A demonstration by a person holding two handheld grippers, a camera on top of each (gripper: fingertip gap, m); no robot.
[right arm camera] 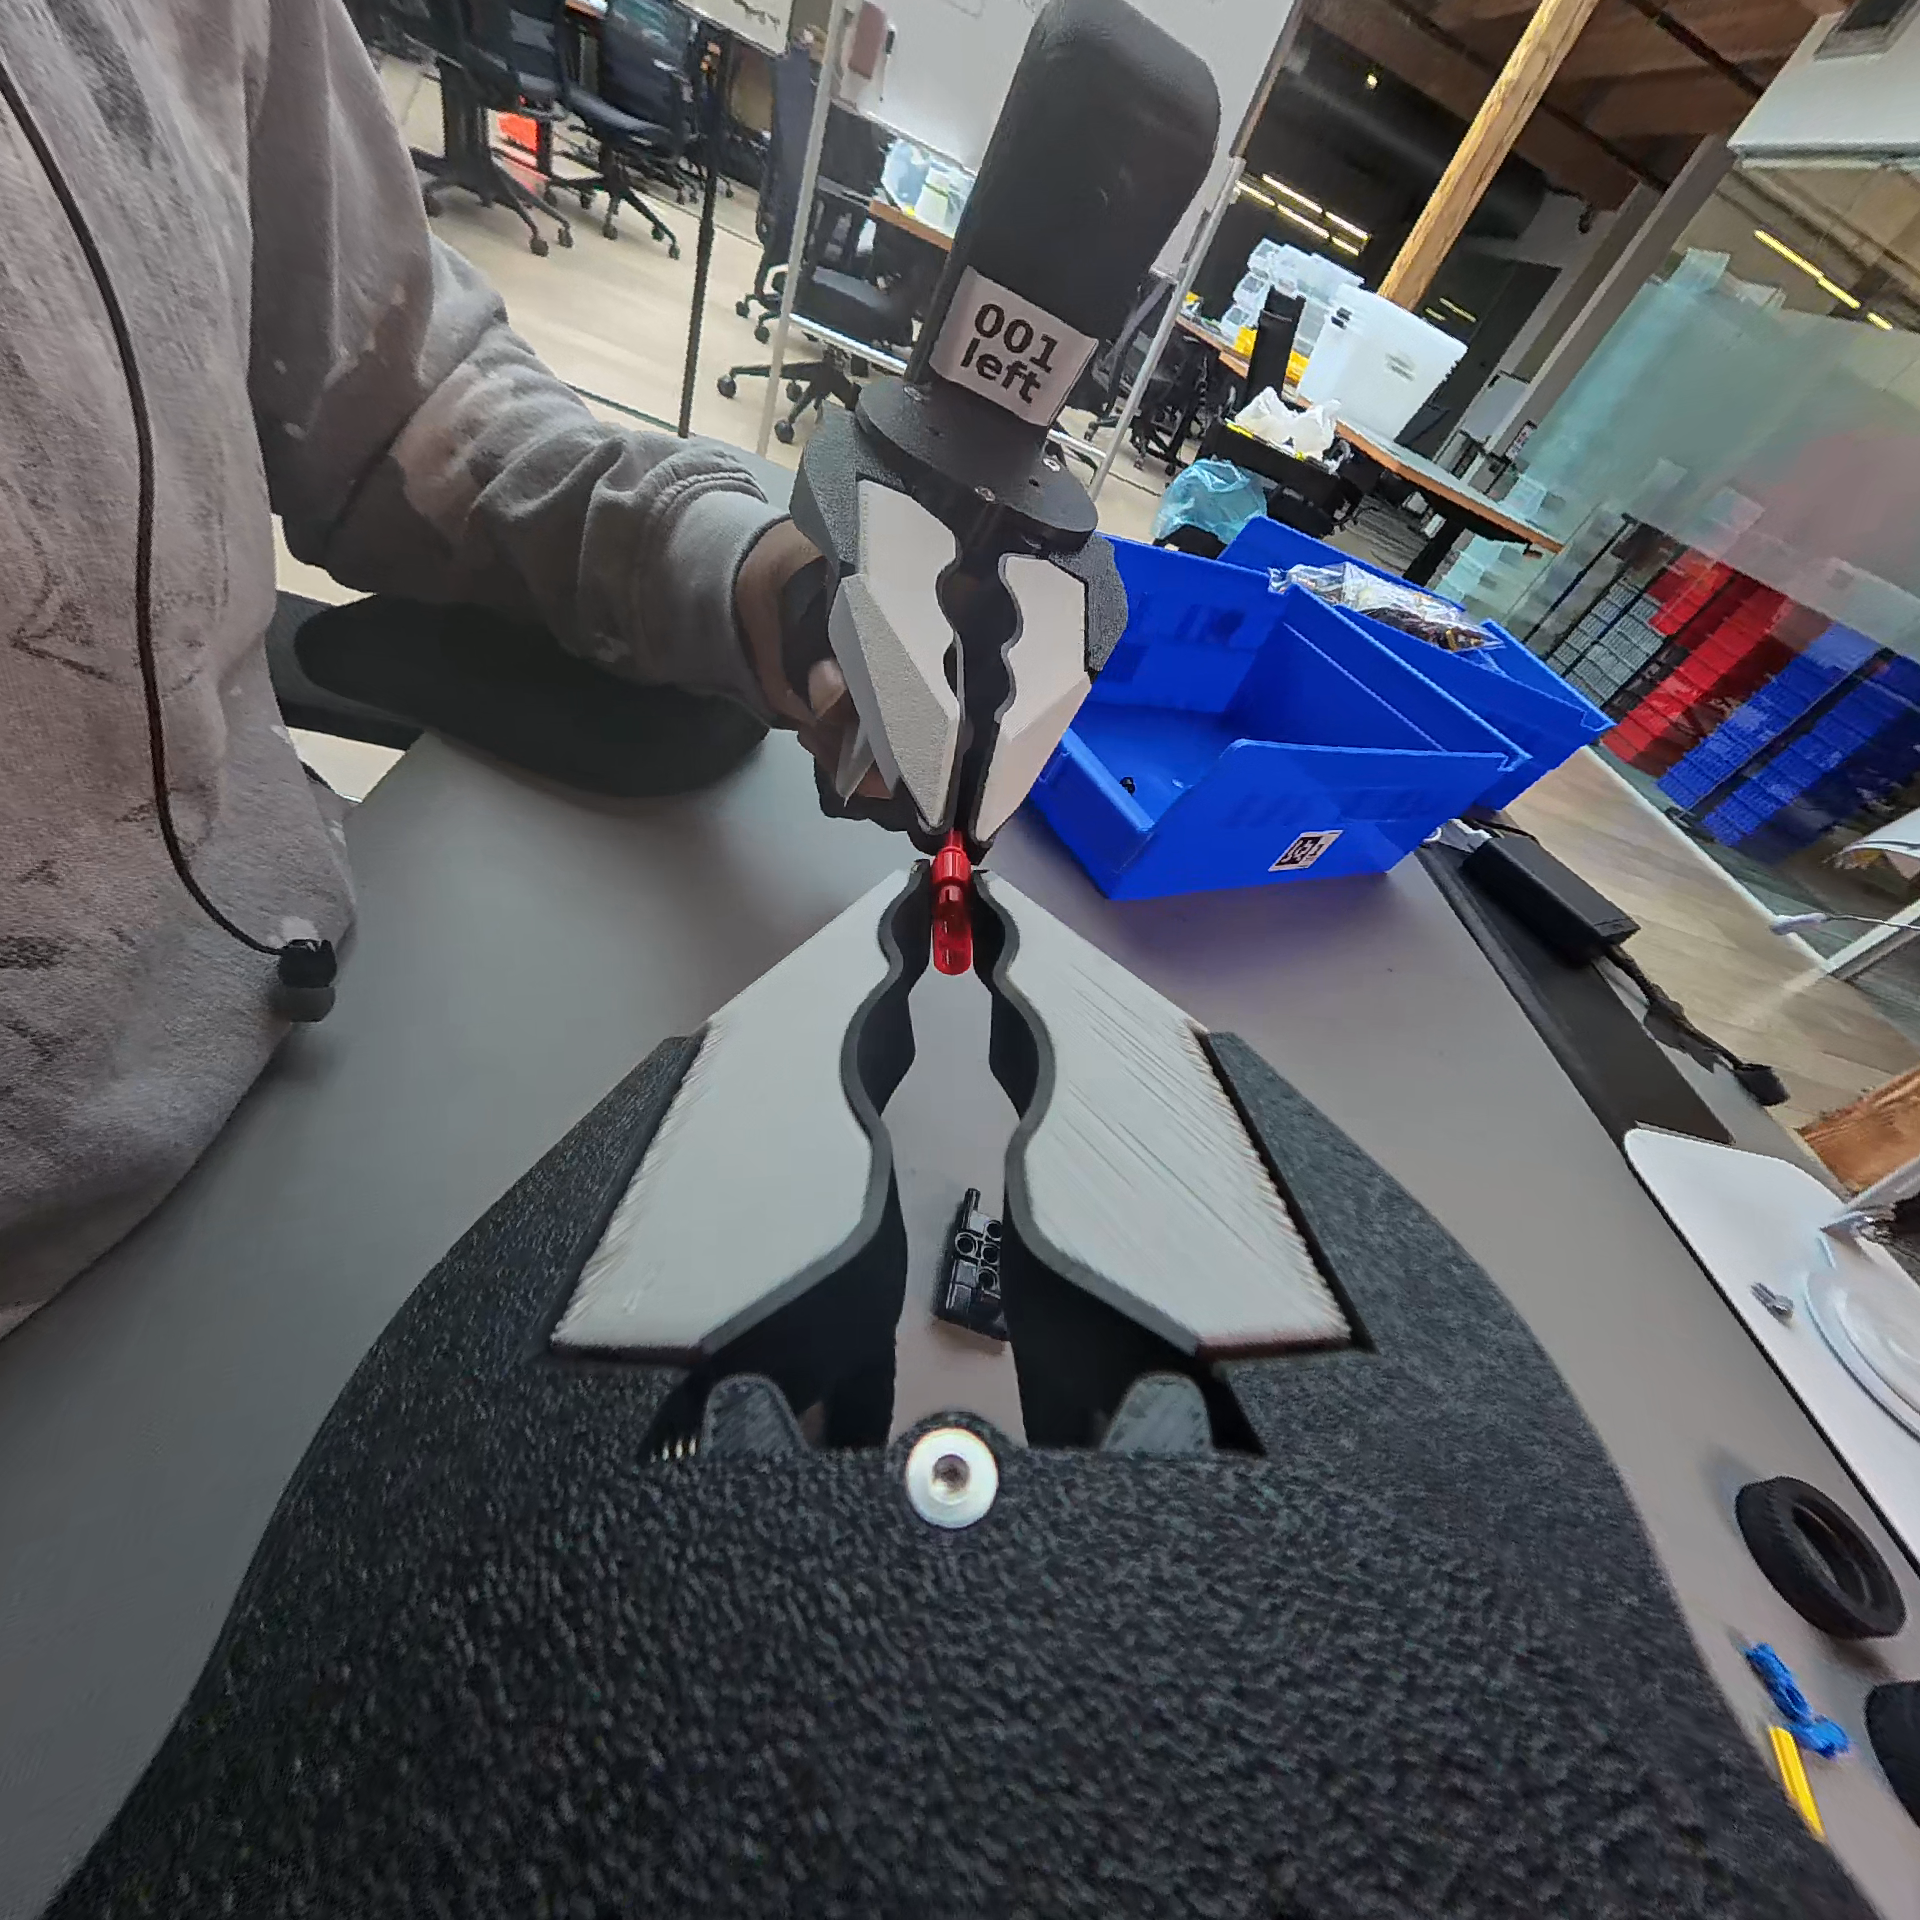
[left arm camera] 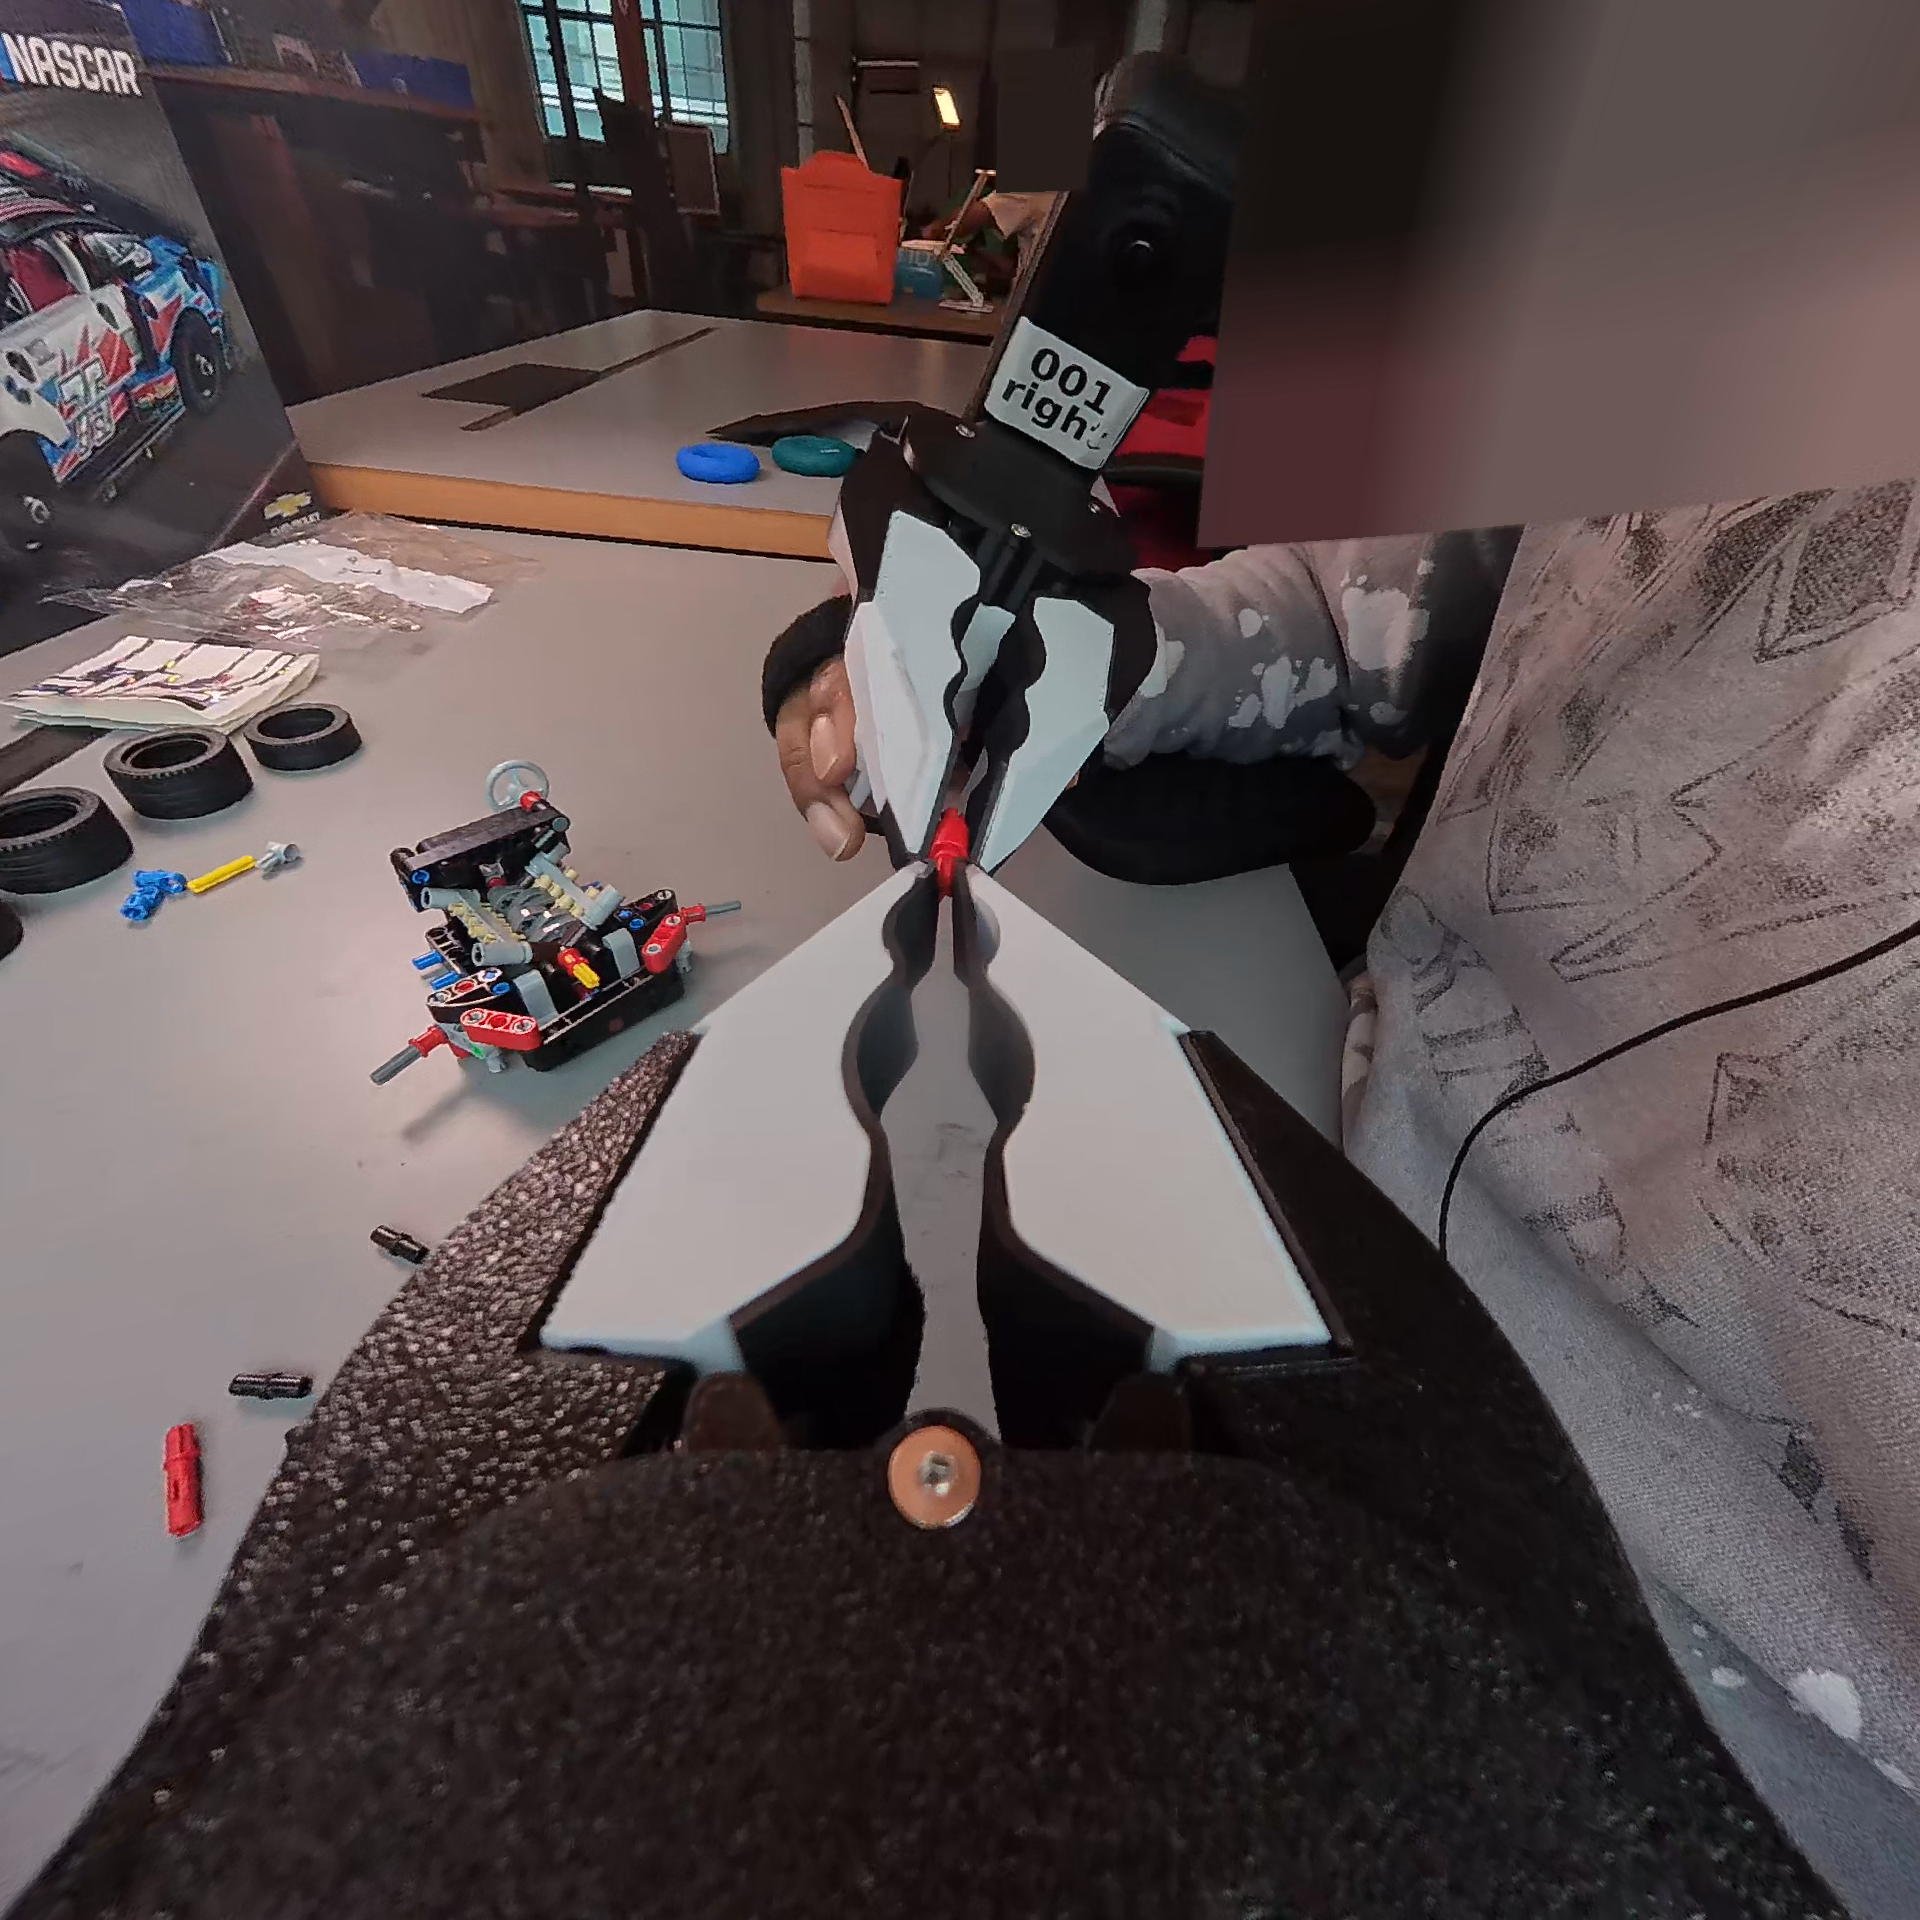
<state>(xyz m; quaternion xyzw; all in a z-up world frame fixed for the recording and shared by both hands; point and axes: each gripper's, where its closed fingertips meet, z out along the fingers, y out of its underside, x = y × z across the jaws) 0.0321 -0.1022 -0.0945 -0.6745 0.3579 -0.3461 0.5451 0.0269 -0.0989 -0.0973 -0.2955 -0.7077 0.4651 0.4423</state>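
My left gripper (left arm camera: 940, 883) and my right gripper (right arm camera: 948, 881) meet tip to tip above the grey table (left arm camera: 260, 1143), each in a person's hand. A small red pin (left arm camera: 948, 847) is pinched between them; it also shows in the right wrist view (right arm camera: 948, 914). The right gripper (left arm camera: 953, 831) comes down from above onto the pin's upper end, and the left one holds its lower end. In the right wrist view the left gripper (right arm camera: 953, 826) clamps the far end. Both are shut on the pin.
A part-built toy car chassis (left arm camera: 551, 935) sits to the left, with black tyres (left arm camera: 177, 769), loose pins (left arm camera: 182, 1481), a sticker sheet (left arm camera: 166, 681) and a picture box (left arm camera: 94, 291). Blue bins (right arm camera: 1299, 748) stand beyond the grippers. A black brick (right arm camera: 974, 1262) lies under my right gripper. The tips of both grippers are at nearly the same place. The black brick (right arm camera: 974, 1262) is about equally far from each gripper, around 12 cm.
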